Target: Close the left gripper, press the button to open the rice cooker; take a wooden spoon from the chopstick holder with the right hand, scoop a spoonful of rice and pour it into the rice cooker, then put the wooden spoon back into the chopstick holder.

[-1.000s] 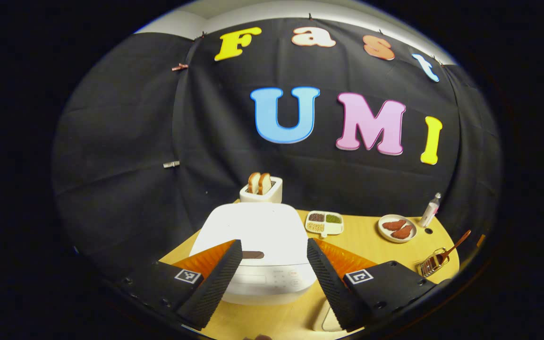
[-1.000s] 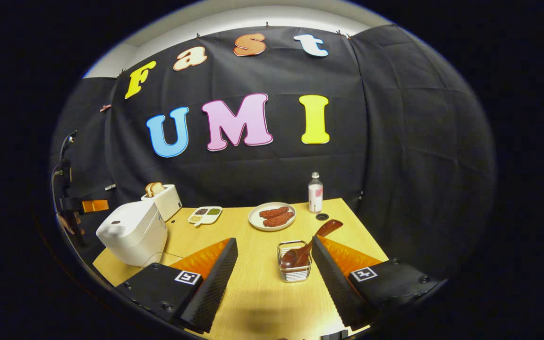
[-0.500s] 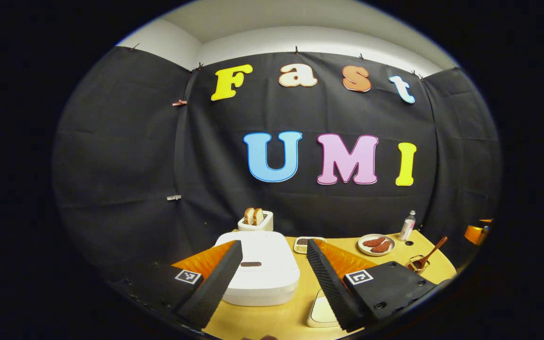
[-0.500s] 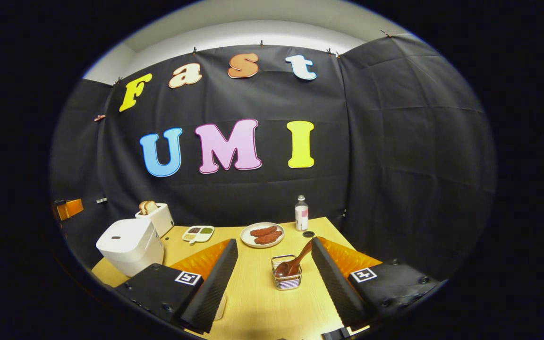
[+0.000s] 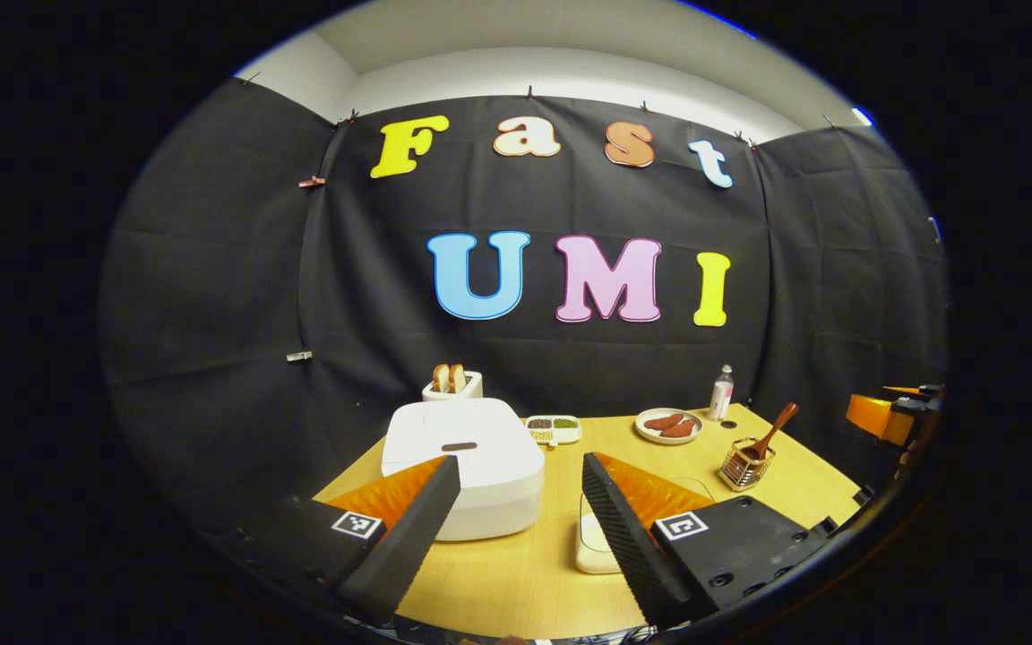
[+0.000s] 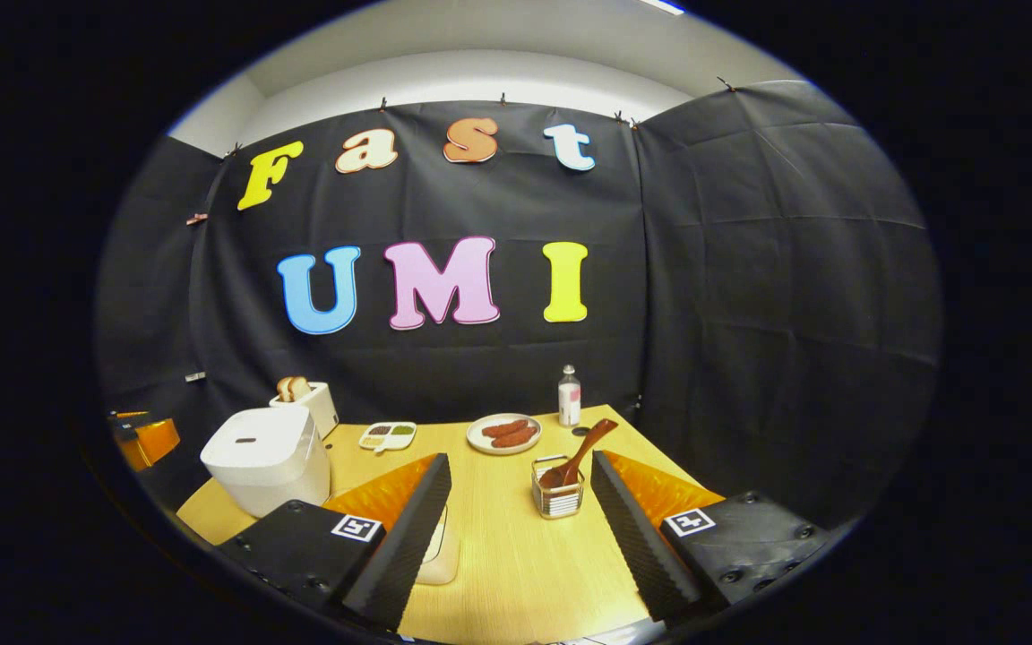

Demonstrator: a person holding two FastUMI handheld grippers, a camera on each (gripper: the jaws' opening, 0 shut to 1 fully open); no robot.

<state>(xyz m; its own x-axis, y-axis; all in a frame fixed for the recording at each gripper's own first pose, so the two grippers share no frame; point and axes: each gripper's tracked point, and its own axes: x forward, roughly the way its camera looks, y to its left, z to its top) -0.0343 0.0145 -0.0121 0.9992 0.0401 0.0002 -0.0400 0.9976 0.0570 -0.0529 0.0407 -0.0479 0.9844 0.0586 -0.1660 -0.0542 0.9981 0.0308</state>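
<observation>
The white rice cooker point(image 5: 462, 461) stands with its lid down; a dark button point(image 5: 460, 445) sits on top. My left gripper point(image 5: 520, 466) hovers open in front of it, apart from it. At the right, a wire chopstick holder point(image 5: 743, 468) carries the wooden spoon point(image 5: 774, 432), which leans to the right. In the right gripper view the holder point(image 6: 558, 484) and spoon point(image 6: 586, 448) lie just ahead of my open right gripper point(image 6: 520, 459), with the cooker point(image 6: 265, 457) far left. A shallow white dish point(image 5: 589, 539) lies near the table's front, partly behind a finger.
At the back stand a toaster point(image 5: 451, 383) with bread, a divided dish point(image 5: 554, 427), a plate of sausages point(image 5: 668, 425) and a small bottle point(image 5: 721, 392). The other gripper point(image 5: 883, 414) shows at the right edge. The wooden table point(image 6: 516, 555) ends close in front.
Both grippers have drawn back from the table, so the cooker and holder look smaller and farther. Both remain open and hold nothing.
</observation>
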